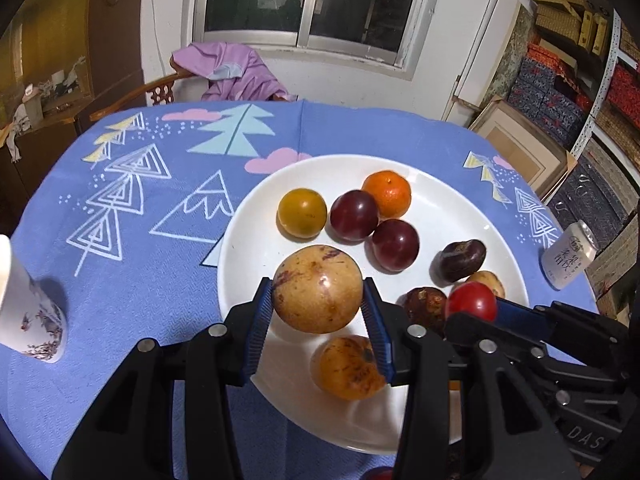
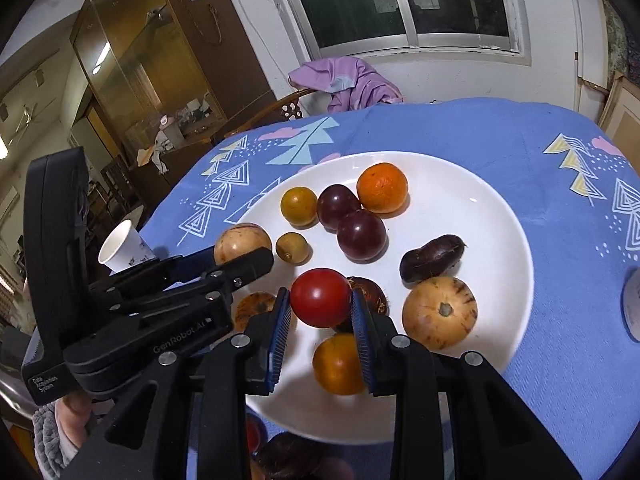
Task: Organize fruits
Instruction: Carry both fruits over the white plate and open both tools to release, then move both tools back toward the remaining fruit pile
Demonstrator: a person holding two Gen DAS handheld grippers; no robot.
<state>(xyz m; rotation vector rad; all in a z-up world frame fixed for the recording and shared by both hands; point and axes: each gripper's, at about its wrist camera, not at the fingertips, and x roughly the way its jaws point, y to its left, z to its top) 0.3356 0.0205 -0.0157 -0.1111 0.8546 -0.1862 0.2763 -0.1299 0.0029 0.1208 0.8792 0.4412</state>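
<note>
A white plate (image 1: 448,216) on the blue tablecloth holds several fruits: an orange (image 1: 387,193), two dark plums (image 1: 354,215), a yellow-green fruit (image 1: 302,212) and a dark wrinkled fruit (image 1: 458,260). My left gripper (image 1: 318,298) is shut on a tan passion fruit (image 1: 317,289) and holds it over the plate. My right gripper (image 2: 320,304) is shut on a red tomato (image 2: 320,297) over the plate's near side. In the right wrist view the plate (image 2: 492,216) also holds another tan fruit (image 2: 439,313) and an orange-brown fruit (image 2: 340,364).
A paper cup (image 1: 28,316) lies at the table's left. A drink can (image 1: 570,256) stands at the right edge. A chair with a purple cloth (image 1: 234,70) is behind the table. Boxes and shelves (image 1: 560,92) stand at the right.
</note>
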